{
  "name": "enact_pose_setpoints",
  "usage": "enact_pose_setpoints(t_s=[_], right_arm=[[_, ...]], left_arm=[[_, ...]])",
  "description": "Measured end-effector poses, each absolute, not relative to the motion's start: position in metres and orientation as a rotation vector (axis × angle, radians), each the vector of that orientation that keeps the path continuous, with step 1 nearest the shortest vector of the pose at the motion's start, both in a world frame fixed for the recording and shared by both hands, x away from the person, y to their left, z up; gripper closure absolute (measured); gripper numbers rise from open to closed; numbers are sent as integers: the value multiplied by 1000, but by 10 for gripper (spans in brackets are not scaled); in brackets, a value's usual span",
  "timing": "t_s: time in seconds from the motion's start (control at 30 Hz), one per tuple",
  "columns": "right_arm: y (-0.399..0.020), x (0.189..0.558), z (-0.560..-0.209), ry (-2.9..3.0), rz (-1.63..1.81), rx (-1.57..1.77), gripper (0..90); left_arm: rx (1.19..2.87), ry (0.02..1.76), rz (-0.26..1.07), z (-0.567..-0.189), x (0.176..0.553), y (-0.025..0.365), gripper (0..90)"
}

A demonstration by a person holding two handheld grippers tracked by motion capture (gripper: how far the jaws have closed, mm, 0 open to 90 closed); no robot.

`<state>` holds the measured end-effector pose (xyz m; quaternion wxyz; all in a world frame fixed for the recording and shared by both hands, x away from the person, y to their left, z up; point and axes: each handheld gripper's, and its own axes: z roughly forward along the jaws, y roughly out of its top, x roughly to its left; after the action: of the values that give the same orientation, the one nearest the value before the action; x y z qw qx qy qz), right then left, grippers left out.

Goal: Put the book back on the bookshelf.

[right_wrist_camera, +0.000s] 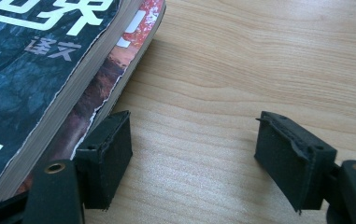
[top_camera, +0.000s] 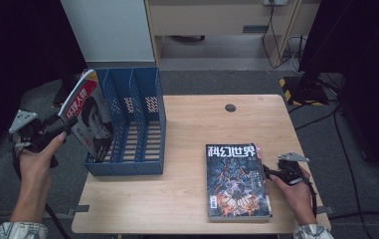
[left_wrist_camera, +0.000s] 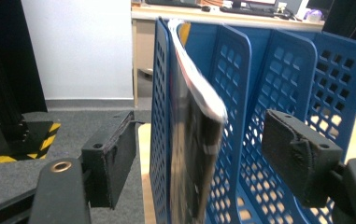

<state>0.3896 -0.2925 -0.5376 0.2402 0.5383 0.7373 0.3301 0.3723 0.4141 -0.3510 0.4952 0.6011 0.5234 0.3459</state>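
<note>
The plastic file rack (top_camera: 140,119) is blue, its walls pierced with a grid of small holes. The leaning magazine (top_camera: 88,117) shows a red-and-white cover with a dark portrait. The flat magazine (top_camera: 236,181) is black with white characters and orange artwork. The wooden table (top_camera: 197,124) is pale, grained.
</note>
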Motion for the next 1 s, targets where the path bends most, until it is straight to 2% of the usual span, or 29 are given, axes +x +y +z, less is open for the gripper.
enact_pose_setpoints(t_s=[0.7, 1.0], right_arm=[[-292, 389, -538, 2017, 903, 1474, 271], [-292, 389, -538, 2015, 906, 1483, 264]], left_arm=[[1542, 1257, 756, -397, 338, 395, 317], [1613, 1206, 693, -407, 344, 361, 316]])
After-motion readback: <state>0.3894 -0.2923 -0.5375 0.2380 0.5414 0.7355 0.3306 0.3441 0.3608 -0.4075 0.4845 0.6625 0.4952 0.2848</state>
